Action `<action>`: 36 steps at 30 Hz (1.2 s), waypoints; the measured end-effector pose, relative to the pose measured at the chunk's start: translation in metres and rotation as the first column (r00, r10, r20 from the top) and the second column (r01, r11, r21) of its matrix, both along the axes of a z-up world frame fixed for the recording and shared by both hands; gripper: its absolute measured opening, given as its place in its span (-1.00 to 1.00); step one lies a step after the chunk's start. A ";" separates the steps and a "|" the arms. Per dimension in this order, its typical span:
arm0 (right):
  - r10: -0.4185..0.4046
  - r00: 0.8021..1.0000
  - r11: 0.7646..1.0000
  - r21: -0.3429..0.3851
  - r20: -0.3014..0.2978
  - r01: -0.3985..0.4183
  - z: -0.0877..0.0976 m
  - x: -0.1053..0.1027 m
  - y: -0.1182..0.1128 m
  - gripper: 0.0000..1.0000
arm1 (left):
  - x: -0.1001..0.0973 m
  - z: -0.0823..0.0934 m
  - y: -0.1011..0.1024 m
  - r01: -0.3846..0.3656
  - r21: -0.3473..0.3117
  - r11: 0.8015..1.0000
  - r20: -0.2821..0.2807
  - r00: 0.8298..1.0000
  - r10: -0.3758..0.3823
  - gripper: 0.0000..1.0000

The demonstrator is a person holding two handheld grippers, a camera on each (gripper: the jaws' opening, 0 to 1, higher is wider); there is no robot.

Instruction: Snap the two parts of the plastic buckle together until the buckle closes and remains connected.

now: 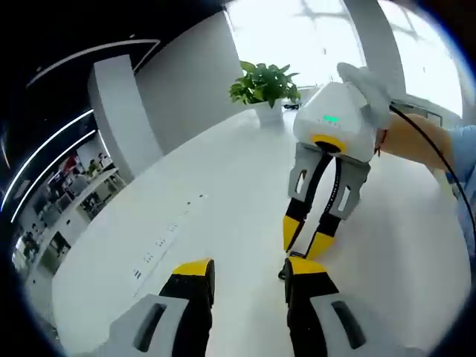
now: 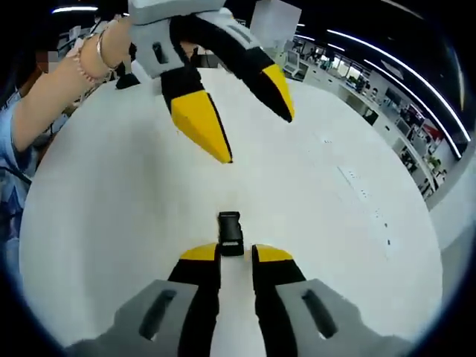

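A black plastic buckle [image 2: 230, 232] lies on the white table [image 2: 111, 223]; it looks like one piece. Its near end sits between the tips of my right gripper [image 2: 236, 253], whose jaws stand narrow and press on its sides. In the left gripper view a sliver of the buckle [image 1: 283, 274] shows beside my own right jaw, below the right gripper [image 1: 307, 245], which comes down from the upper right. My left gripper [image 1: 249, 269] is open with nothing between its jaws. It hangs above and beyond the buckle as the left gripper [image 2: 245, 123] in the right gripper view.
A potted green plant [image 1: 264, 83] stands at the table's far edge by bright windows. A row of small marks [image 1: 167, 242] runs across the tabletop. A person's forearm with a bead bracelet [image 2: 89, 63] holds the left gripper. Office desks [image 2: 387, 111] lie beyond the table.
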State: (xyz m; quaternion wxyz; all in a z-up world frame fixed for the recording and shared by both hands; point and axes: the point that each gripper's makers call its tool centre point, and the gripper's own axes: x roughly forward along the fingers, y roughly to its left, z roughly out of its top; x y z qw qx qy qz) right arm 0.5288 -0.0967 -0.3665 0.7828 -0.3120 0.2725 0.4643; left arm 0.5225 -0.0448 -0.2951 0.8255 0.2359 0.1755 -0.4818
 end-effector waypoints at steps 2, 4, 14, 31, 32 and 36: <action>-0.042 0.998 0.997 0.070 0.039 0.039 0.016 0.004 -0.001 -0.75 | 0.010 0.019 0.011 -0.047 -0.012 0.999 0.036 0.998 0.047 -0.23; -0.076 0.995 0.986 0.150 0.064 0.066 0.035 0.000 -0.001 -0.73 | 0.012 0.031 0.018 -0.079 -0.024 0.997 0.062 0.995 0.081 -0.21; -0.228 0.957 0.912 0.382 0.177 0.147 0.096 -0.033 -0.020 -0.49 | -0.048 0.088 0.039 -0.153 -0.308 0.939 0.167 0.963 0.212 -0.12; -0.337 0.869 0.858 0.498 0.362 0.125 0.147 -0.128 -0.066 -0.29 | -0.136 0.118 0.094 -0.205 -0.496 0.844 0.287 0.879 0.382 0.08; -0.341 0.866 0.854 0.505 0.365 0.123 0.148 -0.132 -0.068 -0.27 | -0.139 0.118 0.100 -0.214 -0.505 0.836 0.296 0.867 0.401 0.09; -0.369 0.834 0.844 0.523 0.410 0.116 0.154 -0.157 -0.083 -0.26 | -0.154 0.115 0.117 -0.225 -0.538 0.813 0.304 0.847 0.436 0.13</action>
